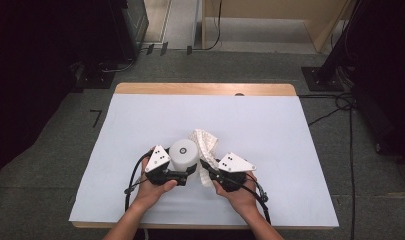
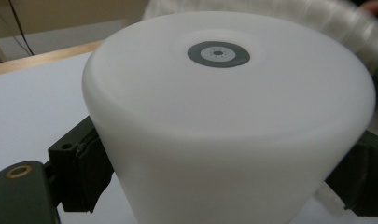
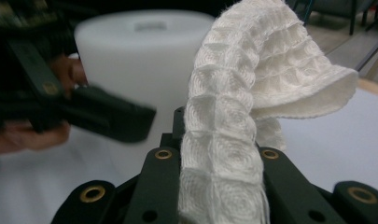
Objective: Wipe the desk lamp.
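Black grippers (image 1: 182, 176) carry grey three-cornered plates and black cables.

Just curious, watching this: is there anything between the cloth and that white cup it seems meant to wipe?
Nothing visible. The cloth, pinched in the right gripper, hangs right beside the white cup, which the left gripper holds.

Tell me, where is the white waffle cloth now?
The white waffle cloth is in the right gripper, just right of the white cup, near the table's front middle.
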